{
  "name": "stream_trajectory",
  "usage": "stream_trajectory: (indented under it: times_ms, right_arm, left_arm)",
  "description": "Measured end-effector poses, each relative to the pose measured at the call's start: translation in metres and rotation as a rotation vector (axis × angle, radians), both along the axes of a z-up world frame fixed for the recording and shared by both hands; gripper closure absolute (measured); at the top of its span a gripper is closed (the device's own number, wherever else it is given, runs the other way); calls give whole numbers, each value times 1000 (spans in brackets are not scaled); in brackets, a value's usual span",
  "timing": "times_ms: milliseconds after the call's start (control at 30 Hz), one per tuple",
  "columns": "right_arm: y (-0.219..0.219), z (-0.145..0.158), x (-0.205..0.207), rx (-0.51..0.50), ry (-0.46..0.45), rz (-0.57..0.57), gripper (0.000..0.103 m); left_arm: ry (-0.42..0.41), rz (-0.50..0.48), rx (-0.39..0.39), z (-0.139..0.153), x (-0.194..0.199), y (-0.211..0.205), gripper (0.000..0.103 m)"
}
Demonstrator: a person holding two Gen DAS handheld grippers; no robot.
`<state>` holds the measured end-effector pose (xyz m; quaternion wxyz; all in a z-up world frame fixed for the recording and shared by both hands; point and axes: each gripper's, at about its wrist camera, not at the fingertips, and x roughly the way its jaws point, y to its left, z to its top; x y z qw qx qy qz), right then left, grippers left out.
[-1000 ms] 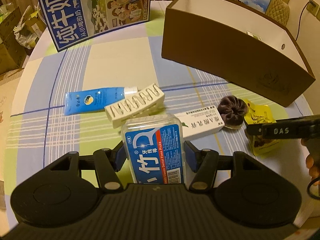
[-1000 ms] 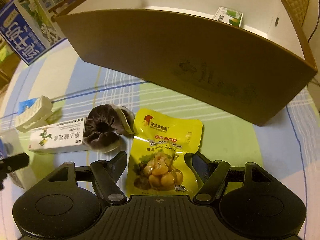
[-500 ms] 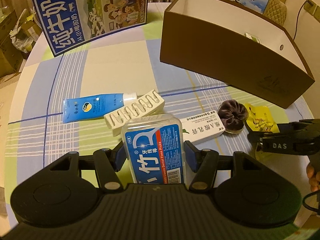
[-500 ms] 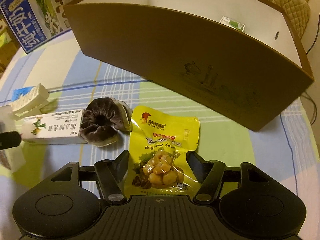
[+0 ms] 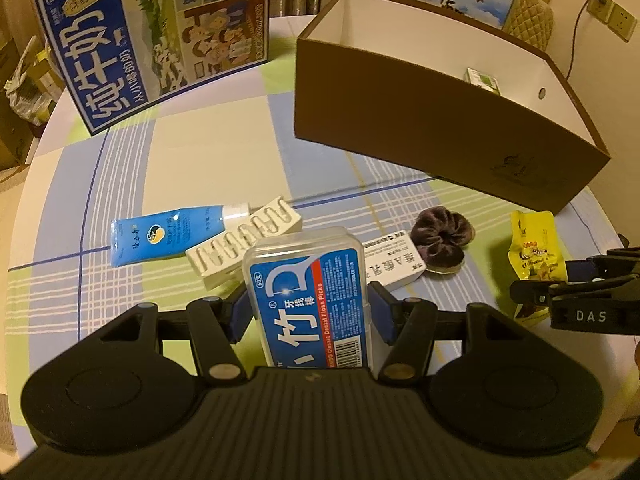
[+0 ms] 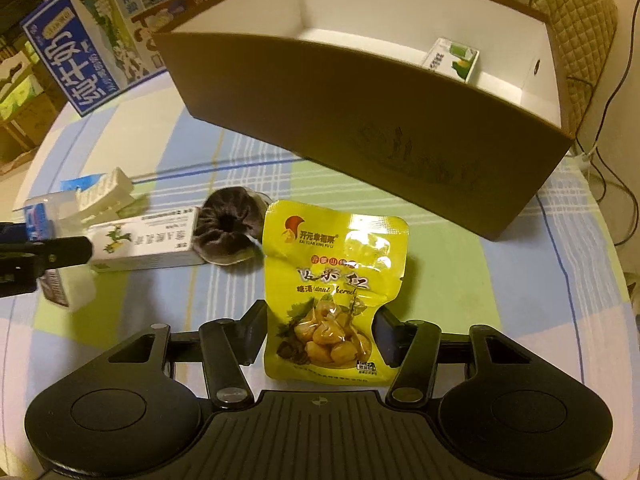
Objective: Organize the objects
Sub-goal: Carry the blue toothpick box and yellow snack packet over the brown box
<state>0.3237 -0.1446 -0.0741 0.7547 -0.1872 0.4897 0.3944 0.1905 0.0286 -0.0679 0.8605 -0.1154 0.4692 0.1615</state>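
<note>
My left wrist camera sits low behind its fingers, looking forward and down across the table [image 5: 208, 152] toward the brown box [image 5: 440, 132], close over the clutter. My right wrist camera looks the same way from further right, nearer the box [image 6: 360, 128]. Both views share the box, the scrunchie [image 5: 440, 236] [image 6: 226, 232], and each other's gripper at the frame edge.

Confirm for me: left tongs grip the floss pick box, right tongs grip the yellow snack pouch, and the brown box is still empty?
Not empty. The right wrist view shows a small green-and-white carton already inside the brown box. The rest holds.
</note>
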Motion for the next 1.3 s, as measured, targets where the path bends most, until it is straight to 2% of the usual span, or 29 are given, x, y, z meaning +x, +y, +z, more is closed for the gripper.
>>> stream_trajectory:
  times_ms: [400,700,1067,1300]
  right_arm:
    - [-4,30,-8,64,-16,34,51]
    - [-7,61,-4,153,-4,49,51]
    - [3,107,36,287,-21,5,51]
    - [24,126,73,336,-64,-20,51]
  left_arm:
    - [-34,-35,15,12,3,-11,48]
    - [-98,-89,28,37,22,-19,48]
    - [-206,-166,93,85,82,-20,48]
    - [-234,-196,142,102,136,-11,47]
